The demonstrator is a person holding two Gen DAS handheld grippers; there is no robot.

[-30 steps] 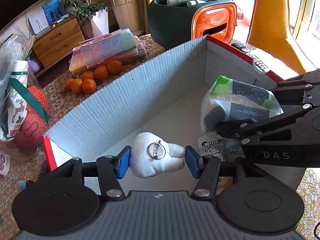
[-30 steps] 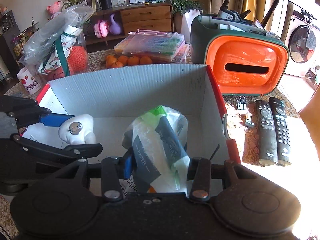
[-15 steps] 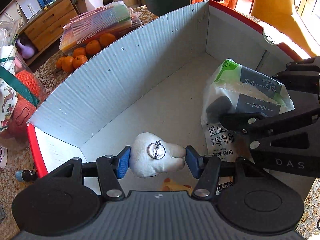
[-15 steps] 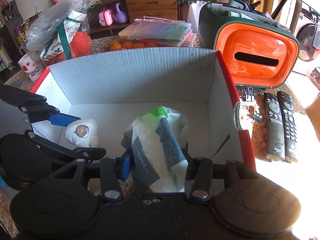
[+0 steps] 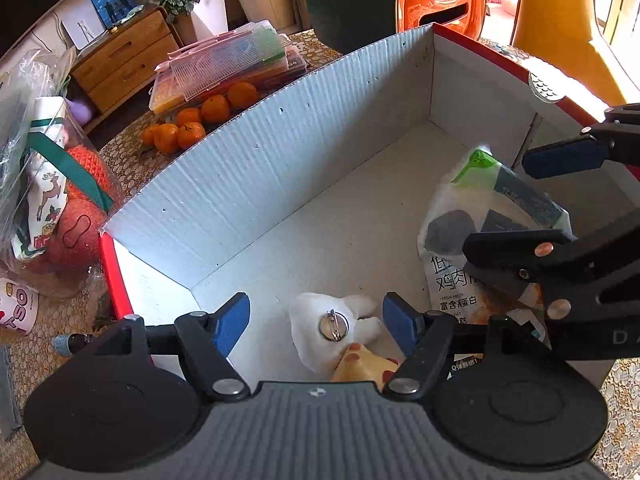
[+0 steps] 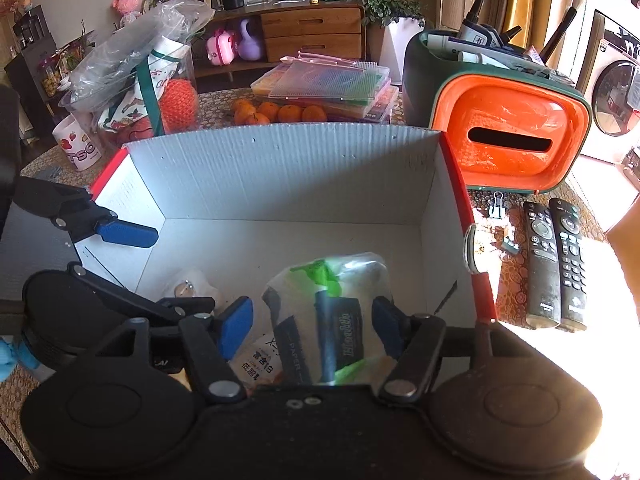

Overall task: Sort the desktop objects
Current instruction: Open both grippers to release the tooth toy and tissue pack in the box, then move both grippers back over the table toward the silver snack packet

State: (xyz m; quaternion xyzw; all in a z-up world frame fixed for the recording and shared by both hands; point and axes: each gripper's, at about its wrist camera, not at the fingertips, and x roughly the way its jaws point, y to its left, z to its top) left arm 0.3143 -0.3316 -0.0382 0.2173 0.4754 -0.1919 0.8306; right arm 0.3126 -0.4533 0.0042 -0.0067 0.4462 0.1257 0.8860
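Observation:
A white cardboard box with a red rim [image 5: 280, 168] [image 6: 280, 168] stands on the table. My left gripper [image 5: 316, 324] is open inside it, its blue pads apart on either side of a white plush badge [image 5: 328, 332] that lies on the box floor against a yellow toy [image 5: 360, 366]. My right gripper [image 6: 312, 328] is open over a tissue pack [image 6: 336, 304] [image 5: 492, 200], which rests in the box on a snack packet [image 5: 452, 288]. The badge shows faintly in the right wrist view [image 6: 188, 288].
Behind the box lie tangerines [image 5: 192, 120], a stack of plastic cases [image 5: 232, 68] and an orange-fronted green organiser [image 6: 504, 140]. Two remotes [image 6: 556, 264] and a binder clip [image 6: 497, 204] lie to the right. A bagged bundle [image 5: 44, 184] and a mug [image 6: 78, 148] stand to the left.
Both grippers lowered into the box and opened. The plush badge dropped from the left gripper onto the box floor. The tissue pack left the right gripper and settled in the box.

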